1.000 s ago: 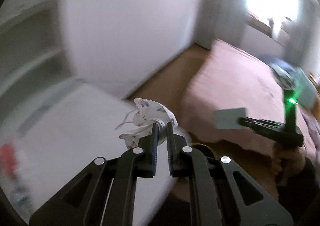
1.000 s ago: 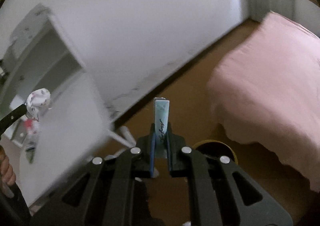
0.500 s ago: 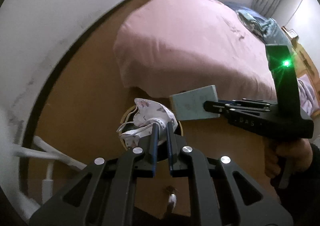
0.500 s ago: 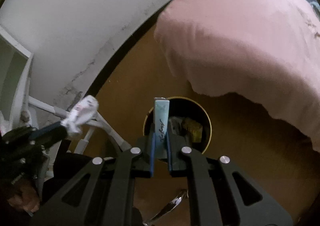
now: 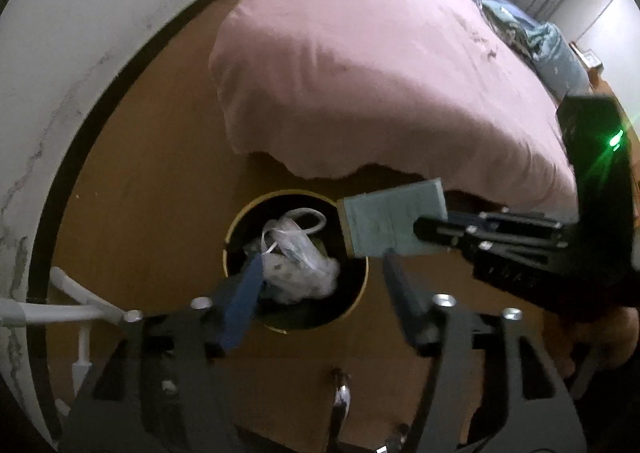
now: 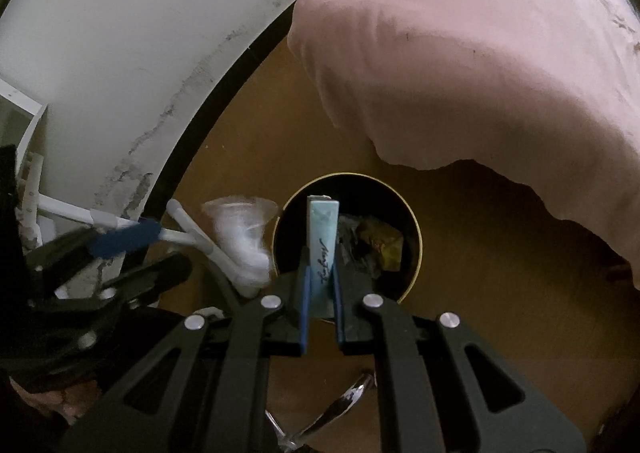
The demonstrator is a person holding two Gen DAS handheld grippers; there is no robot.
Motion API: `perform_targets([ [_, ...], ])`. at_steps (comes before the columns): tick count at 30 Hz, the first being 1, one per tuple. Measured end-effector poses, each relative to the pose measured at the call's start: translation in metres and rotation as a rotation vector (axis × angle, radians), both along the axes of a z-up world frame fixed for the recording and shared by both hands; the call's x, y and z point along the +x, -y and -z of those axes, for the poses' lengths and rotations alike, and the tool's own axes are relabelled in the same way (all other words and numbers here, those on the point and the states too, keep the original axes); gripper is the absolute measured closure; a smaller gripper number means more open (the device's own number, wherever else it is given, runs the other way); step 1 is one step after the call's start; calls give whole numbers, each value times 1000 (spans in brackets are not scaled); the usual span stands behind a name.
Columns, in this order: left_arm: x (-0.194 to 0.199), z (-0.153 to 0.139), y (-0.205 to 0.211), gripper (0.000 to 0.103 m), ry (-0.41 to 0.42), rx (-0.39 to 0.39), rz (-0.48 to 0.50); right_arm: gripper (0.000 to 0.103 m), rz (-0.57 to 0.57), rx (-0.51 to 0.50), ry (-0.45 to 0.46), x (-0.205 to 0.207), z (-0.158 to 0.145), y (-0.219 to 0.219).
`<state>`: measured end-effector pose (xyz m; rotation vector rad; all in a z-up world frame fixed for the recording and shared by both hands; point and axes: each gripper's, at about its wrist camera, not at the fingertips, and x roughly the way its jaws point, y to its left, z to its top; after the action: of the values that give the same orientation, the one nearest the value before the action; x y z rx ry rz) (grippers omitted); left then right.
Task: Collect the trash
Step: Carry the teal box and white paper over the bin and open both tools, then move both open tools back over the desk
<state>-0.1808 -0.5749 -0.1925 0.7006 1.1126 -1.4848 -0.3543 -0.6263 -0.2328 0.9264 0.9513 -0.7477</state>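
The left gripper is opening over the bin, the light, floppy mask loose between its jaws. The right gripper pinches the thin teal packet by its near end; it looks light and fairly stiff.

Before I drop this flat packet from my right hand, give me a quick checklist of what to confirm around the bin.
1. Packet clamped in the right tool: ok.
2. Packet over the bin opening: ok in the right view; by the rim in the left view.
3. Left tool jaws opening, nothing pinched: ok.
4. Crumpled white mask fully landed in the bin: cannot tell, blurred.
5. Room in the bin for more: ok.
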Motion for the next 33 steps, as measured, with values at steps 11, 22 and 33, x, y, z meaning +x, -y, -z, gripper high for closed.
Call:
perform_targets([
  [11, -1, -40, -17, 21, 50, -49, -10, 93, 2, 6, -20, 9, -2, -3],
  [22, -6, -130, -95, 9, 126, -192, 12, 19, -3, -127, -23, 23, -61, -31],
  [33, 95, -205, -254, 7, 203, -249, -336, 13, -264, -410, 161, 119, -206, -131],
])
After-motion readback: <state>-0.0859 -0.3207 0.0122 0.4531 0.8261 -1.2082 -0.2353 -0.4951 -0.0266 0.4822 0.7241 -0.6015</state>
